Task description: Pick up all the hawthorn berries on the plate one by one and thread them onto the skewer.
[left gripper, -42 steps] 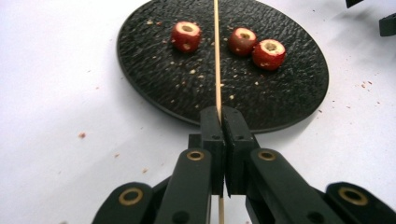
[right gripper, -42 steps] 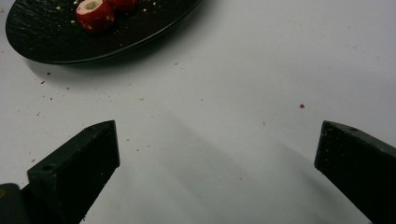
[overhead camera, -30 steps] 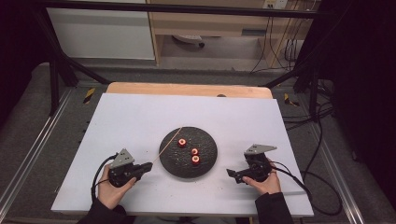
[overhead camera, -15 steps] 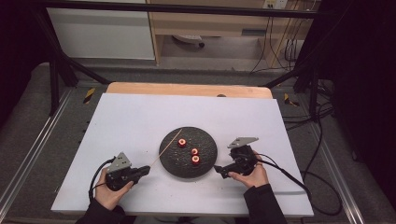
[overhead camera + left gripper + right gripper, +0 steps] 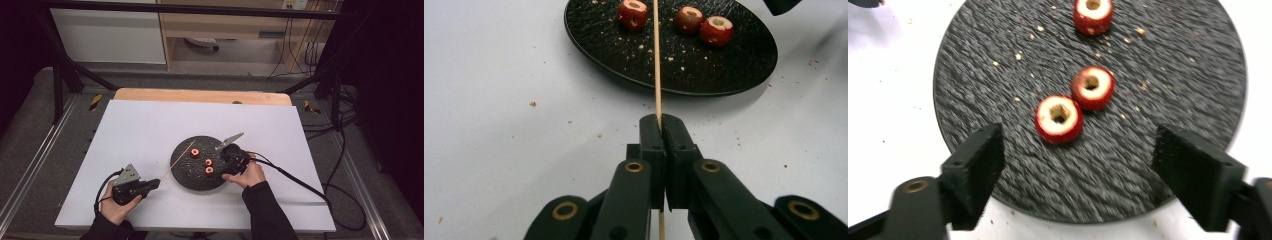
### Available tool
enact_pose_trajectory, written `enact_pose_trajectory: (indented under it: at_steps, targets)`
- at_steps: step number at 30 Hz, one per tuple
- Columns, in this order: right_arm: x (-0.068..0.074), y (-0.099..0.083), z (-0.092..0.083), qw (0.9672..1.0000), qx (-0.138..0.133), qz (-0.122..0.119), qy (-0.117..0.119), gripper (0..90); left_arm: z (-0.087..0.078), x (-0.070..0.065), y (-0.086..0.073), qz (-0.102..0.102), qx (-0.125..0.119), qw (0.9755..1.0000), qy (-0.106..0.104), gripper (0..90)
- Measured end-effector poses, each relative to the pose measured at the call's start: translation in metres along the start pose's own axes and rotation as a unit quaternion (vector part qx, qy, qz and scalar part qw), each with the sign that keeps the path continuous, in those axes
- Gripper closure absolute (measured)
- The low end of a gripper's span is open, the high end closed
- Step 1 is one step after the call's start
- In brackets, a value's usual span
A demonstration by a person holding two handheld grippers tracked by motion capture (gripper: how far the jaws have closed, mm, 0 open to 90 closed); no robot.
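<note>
High view: right gripper (image 5: 223,161) now over plate (image 5: 186,176)

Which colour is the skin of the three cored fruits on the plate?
Red skin, pale cut flesh; clearest in the right gripper view: fruits on the black plate.

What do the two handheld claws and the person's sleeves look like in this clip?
Both the left claw and the right claw are black, each topped by a grey three-cornered plate and trailing a black cable. The left claw's arms carry brass-coloured pivot rings. The pads of the right claw are blocky and rough-textured. The sleeves are dark.
</note>
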State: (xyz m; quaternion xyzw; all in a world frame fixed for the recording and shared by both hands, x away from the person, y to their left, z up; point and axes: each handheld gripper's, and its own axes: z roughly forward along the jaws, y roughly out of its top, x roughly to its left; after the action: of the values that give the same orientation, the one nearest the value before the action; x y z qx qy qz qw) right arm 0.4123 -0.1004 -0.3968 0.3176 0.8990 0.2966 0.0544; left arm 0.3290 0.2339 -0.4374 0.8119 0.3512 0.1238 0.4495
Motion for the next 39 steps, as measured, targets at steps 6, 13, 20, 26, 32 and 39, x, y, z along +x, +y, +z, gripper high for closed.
enact_pose_trajectory:
  at_steps: [6,13,20,26,32,39]
  targets:
    - [0.001,0.016,0.012,0.9991,0.037,-0.003,0.02,33.8,0.0,0.0,0.0,0.002,0.003,1.0,-0.003,88.1]
    - [0.001,0.027,0.025,0.9971,0.068,0.013,0.031,45.9,0.0,0.0,0.0,0.002,0.004,1.0,-0.005,88.1]
    - [-0.003,0.029,0.033,0.9949,0.091,0.019,0.038,54.8,0.001,0.0,0.0,0.002,0.006,0.9999,-0.008,88.1]
    - [-0.003,0.03,0.033,0.9945,0.097,0.016,0.038,56.5,0.002,-0.001,0.0,0.003,0.008,0.9999,-0.009,88.1]
    - [-0.001,0.03,0.034,0.9935,0.106,0.017,0.039,59.1,0.002,-0.001,0.0,0.003,0.009,0.9999,-0.009,88.1]
    - [-0.001,0.029,0.039,0.9934,0.107,0.015,0.038,59.1,0.002,-0.001,0.0,0.003,0.009,0.9999,-0.009,88.1]
